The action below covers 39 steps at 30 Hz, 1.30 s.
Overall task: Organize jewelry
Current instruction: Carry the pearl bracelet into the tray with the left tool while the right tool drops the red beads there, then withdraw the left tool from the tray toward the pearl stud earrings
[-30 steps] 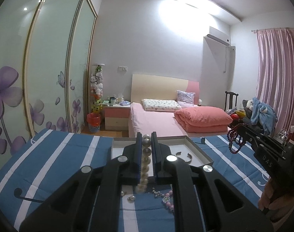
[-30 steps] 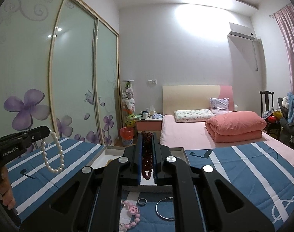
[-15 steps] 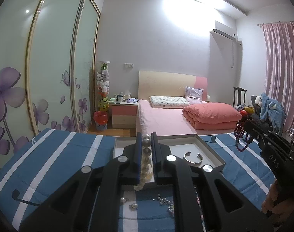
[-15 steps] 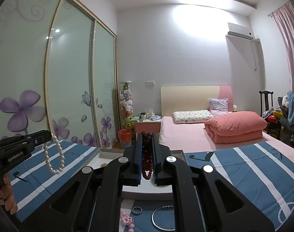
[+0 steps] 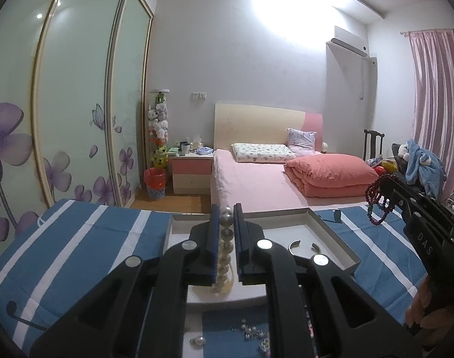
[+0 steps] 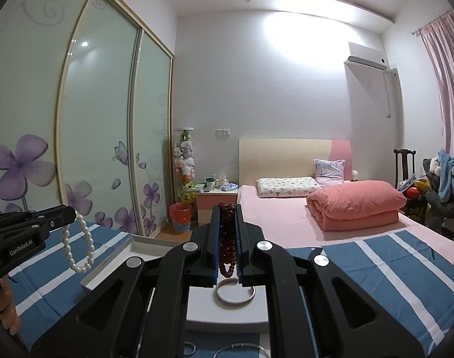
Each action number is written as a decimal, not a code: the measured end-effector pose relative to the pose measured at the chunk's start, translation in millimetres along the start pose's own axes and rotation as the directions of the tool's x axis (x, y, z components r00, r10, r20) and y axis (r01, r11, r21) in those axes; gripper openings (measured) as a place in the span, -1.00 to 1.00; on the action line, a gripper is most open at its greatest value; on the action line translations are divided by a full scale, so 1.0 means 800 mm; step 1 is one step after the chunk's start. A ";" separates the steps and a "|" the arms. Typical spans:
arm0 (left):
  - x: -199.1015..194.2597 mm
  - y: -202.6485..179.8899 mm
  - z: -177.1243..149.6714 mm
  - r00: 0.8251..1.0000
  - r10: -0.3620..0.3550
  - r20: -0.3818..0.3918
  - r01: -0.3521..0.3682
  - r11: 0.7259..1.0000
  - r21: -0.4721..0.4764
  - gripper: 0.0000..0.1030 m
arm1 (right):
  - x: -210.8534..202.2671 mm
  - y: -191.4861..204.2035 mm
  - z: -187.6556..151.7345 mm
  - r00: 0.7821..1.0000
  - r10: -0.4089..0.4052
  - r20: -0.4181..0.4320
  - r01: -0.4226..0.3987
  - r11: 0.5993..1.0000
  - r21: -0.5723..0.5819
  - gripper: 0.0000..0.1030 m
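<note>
- Pearl strand (image 5: 224, 253): glossy, smooth round beads.
- Dark red bead strand (image 6: 227, 238): polished, shiny.
- Bangle (image 6: 234, 294): bright, smooth metal.
- Tray (image 5: 334, 238): matt white card.
- Striped tablecloth (image 5: 78, 247): soft blue-and-white cloth.
- Left gripper (image 5: 226, 238): matt black plastic, metal screws.

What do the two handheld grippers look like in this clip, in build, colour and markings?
Both the left gripper and right gripper are matte black with silver round screw heads and blue-lined fingers. The left's body reads "GenRoboLAI" in white; the right's shows "DAS". Bare hands grip the handles; no cables visible.
</note>
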<state>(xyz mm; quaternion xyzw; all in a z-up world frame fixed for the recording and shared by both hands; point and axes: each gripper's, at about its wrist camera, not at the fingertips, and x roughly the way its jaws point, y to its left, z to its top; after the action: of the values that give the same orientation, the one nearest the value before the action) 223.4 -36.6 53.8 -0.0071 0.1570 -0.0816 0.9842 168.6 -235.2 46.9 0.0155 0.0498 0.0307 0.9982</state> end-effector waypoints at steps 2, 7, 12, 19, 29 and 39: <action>0.014 0.001 -0.003 1.000 0.001 -0.012 -0.001 1.000 -0.006 -0.81 | 0.011 0.000 -0.004 1.000 0.000 -0.010 0.000 1.000 -0.002 -0.82; 0.043 -0.003 -0.009 0.999 0.004 -0.038 -0.004 1.000 0.009 -0.80 | 0.033 0.001 -0.015 0.999 0.013 -0.046 -0.013 1.000 0.001 -0.82; 0.072 -0.003 -0.015 0.998 -0.003 -0.067 0.004 1.000 0.015 -0.80 | 0.059 -0.002 -0.027 0.994 0.032 -0.105 -0.031 0.999 0.017 -0.82; 0.111 0.003 -0.026 0.993 -0.017 -0.121 0.016 1.000 -0.012 -0.80 | 0.088 -0.002 -0.042 0.980 0.058 -0.188 -0.052 0.998 0.035 -0.82; 0.133 0.003 -0.039 0.985 -0.044 -0.167 0.040 0.999 -0.026 -0.80 | 0.107 -0.005 -0.052 0.959 0.099 -0.264 -0.081 0.994 0.079 -0.80; 0.130 0.018 -0.032 0.987 -0.048 -0.154 0.036 0.997 -0.075 -0.57 | 0.101 -0.015 -0.046 0.965 0.094 -0.244 -0.071 0.992 0.100 -0.39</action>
<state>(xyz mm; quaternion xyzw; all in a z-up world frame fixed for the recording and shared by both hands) 315.3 -39.0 -3.0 -0.0396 0.2361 -0.0970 0.9661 245.6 -241.1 2.1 0.0587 0.1751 0.0716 0.9802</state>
